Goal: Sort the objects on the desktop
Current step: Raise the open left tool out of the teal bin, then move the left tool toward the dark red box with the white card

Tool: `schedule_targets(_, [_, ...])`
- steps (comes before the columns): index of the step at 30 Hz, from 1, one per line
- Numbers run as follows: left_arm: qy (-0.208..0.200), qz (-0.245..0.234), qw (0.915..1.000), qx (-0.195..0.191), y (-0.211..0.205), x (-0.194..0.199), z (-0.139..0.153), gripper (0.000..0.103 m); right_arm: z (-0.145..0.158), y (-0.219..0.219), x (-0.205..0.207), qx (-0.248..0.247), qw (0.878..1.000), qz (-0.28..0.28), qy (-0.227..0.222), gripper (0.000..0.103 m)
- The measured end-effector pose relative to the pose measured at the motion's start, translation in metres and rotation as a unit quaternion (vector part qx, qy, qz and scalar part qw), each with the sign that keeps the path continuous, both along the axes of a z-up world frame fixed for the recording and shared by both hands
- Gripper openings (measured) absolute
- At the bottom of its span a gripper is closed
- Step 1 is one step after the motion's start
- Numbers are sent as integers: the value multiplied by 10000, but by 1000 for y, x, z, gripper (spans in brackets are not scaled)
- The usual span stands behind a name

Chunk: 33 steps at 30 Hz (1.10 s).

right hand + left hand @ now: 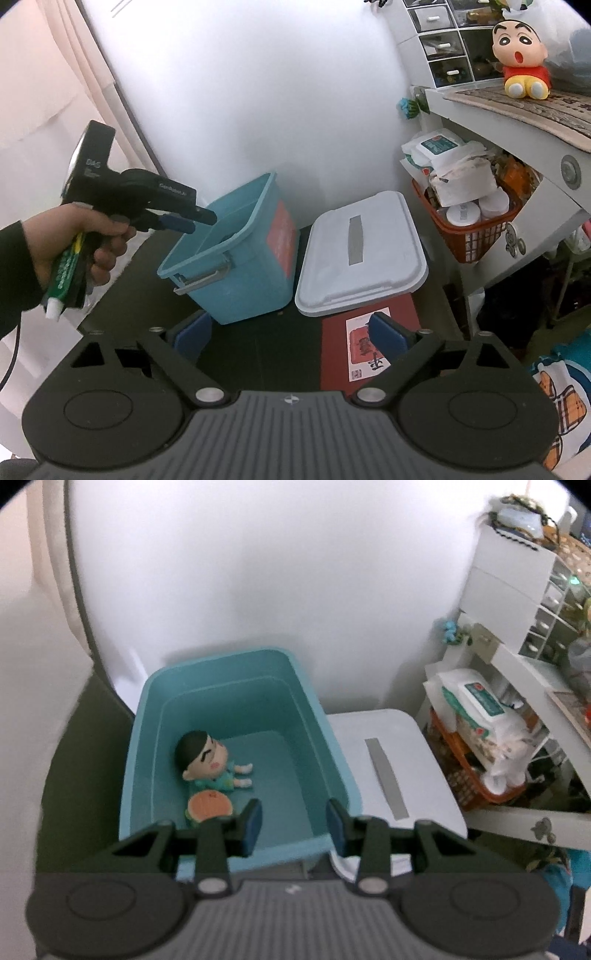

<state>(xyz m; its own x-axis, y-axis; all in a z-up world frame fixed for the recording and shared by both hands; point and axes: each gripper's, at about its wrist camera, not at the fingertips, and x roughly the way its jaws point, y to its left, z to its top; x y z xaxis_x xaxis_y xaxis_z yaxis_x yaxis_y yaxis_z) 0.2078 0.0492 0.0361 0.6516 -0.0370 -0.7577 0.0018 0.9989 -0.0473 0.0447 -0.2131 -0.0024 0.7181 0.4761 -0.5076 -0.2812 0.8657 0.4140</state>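
Right claw (291, 334): jaws spread wide and empty, blue pads low over the dark bench (258, 343); a red card (334, 354) with a white label lies under the right pad.

Left claw (294, 825): jaws part-way apart with nothing between the blue pads, hanging above the near end of the teal bin (317, 716). From the right wrist view the same claw (192, 219) points into the bin's (236, 273) open top, held by a hand (85, 240) in a dark sleeve; a green-and-white tube (64, 278) is gripped in that hand alongside the handle.

Teal bin, contents: one big-headed doll (207, 762) lying on its back at the left side of the floor; one round orange toy (209, 806) touching it, nearer the claw.

White lid (362, 254): grey strip down its middle, flat on the bench just right of the bin.

Orange basket (476, 229): packed with wipes packets and jars, under a white shelf (517, 147) at right.

Shelf top: seated doll in red shirt (522, 61), upright.

Rear: white wall (258, 92).
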Motion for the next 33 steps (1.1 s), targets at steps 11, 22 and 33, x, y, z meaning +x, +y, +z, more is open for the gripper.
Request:
schedule_targets(11, [43,218,9997,-45,-4,-49,-7,42,0,0,-3,-207,9998,-42,-14,95])
schedule_targets(22, [-38,123,9999,-71,-25,-71,-8,44,-9,-6,1,-311,9993,-188,128,95])
schedule_targets(33, [-12,-162,9997,-188,-50,-76,-20,47,-24,-11,5,-712,9964,-417,192,95])
